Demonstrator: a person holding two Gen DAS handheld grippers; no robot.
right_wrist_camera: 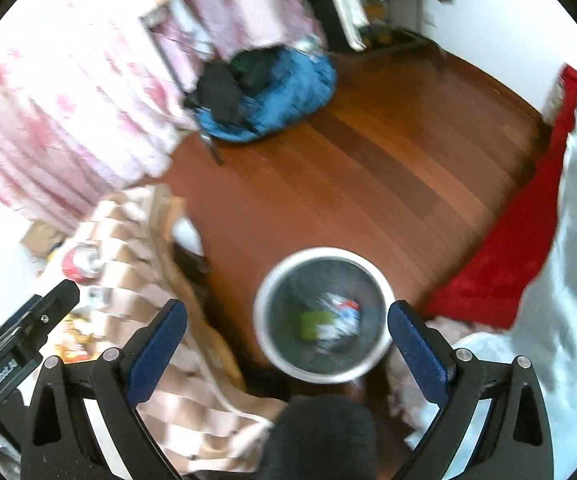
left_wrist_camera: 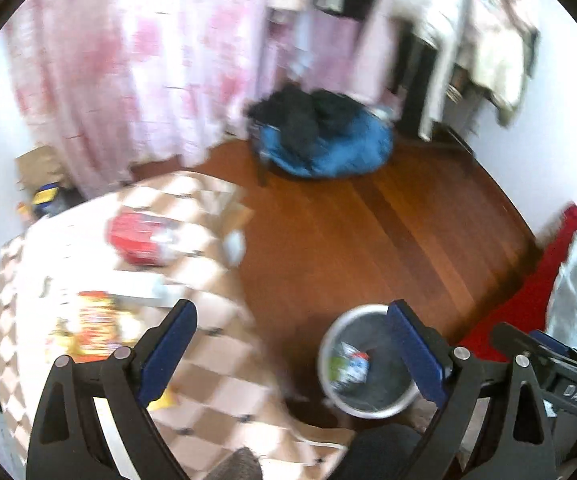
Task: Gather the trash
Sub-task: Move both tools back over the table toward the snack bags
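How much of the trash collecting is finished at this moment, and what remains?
Done: the round metal bin on the wooden floor holds crumpled wrappers. In hand: nothing; the left gripper and right gripper are open. Left: a red packet and an orange-yellow packet lie on the checkered cloth.

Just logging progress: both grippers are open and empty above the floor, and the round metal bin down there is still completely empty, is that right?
Not quite. The bin is not empty: the right wrist view shows crumpled wrappers at its bottom, green, white and red. The rest holds: the left gripper and right gripper are both open with nothing between their fingers.
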